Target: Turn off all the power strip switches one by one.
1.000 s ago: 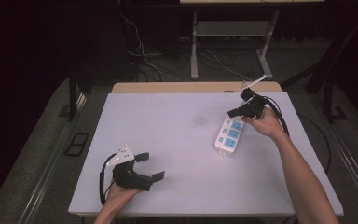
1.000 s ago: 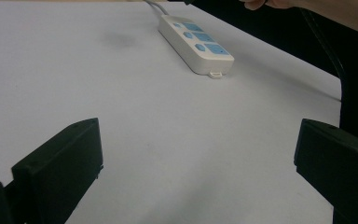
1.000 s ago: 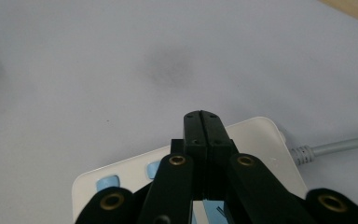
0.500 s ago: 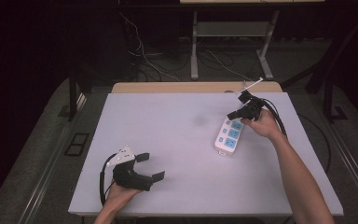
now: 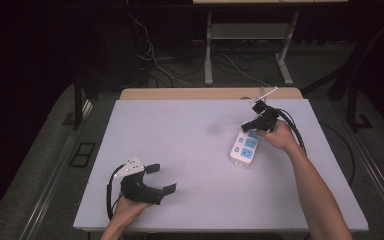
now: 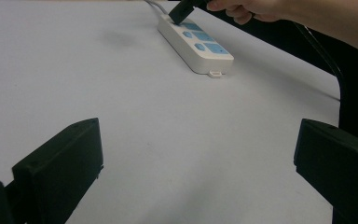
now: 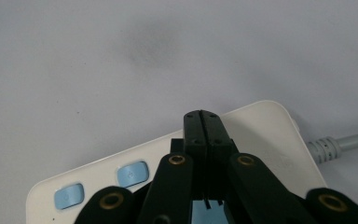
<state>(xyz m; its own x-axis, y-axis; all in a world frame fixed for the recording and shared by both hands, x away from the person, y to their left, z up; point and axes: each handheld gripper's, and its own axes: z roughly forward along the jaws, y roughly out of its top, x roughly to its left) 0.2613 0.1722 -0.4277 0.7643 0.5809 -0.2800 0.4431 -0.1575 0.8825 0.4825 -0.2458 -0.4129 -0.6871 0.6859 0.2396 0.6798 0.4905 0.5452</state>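
Just one power strip (image 5: 244, 147) — right gripper (image 5: 248, 125) fingers closed, left gripper (image 5: 161, 179) fingers apart.

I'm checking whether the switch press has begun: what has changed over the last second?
Almost nothing. The right gripper, jaws shut with nothing between them, stays tipped down onto the far end of the white power strip; at most it shifted very slightly. The power strip lies where it did. The left gripper stays open and resting near the table's near edge.
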